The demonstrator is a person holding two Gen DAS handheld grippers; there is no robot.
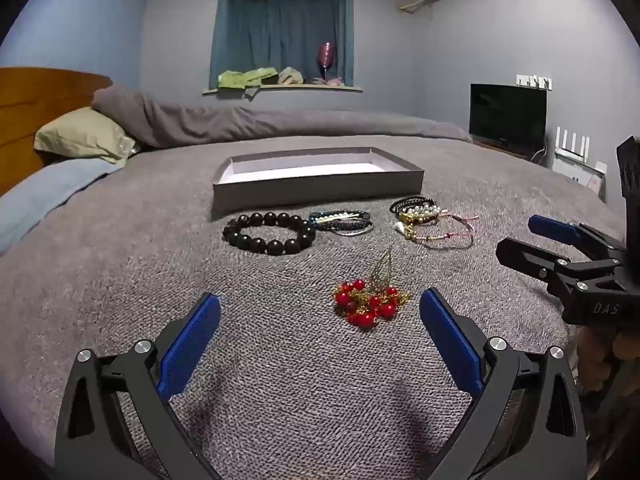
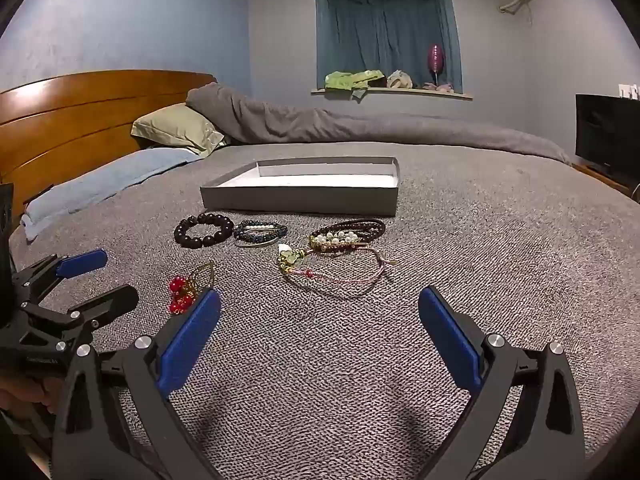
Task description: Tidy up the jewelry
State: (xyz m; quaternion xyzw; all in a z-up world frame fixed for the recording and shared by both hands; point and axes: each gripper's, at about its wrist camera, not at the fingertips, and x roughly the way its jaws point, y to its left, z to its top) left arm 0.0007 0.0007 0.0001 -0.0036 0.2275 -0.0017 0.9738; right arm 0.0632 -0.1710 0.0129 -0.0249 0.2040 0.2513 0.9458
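Observation:
A shallow grey box (image 1: 316, 190) with a white inside lies open on the grey bed cover; it also shows in the right wrist view (image 2: 300, 200). In front of it lie a dark bead bracelet (image 1: 268, 234) (image 2: 203, 230), a stack of blue and pearl bracelets (image 1: 342, 222) (image 2: 260, 233), and a heap of pearl, dark and pink cord bracelets (image 1: 428, 220) (image 2: 340, 248). A red-bead and gold piece (image 1: 368, 302) (image 2: 186, 288) lies nearest. My left gripper (image 1: 320, 312) is open, just short of the red piece. My right gripper (image 2: 320, 308) is open and empty, short of the cord bracelets.
The grey bed cover (image 1: 280, 360) spreads all around. Pillows (image 1: 84, 136) and a wooden headboard (image 2: 80, 120) are at the left. A rolled grey duvet (image 1: 280, 120) lies behind the box. A dark screen (image 1: 508, 116) stands at the right.

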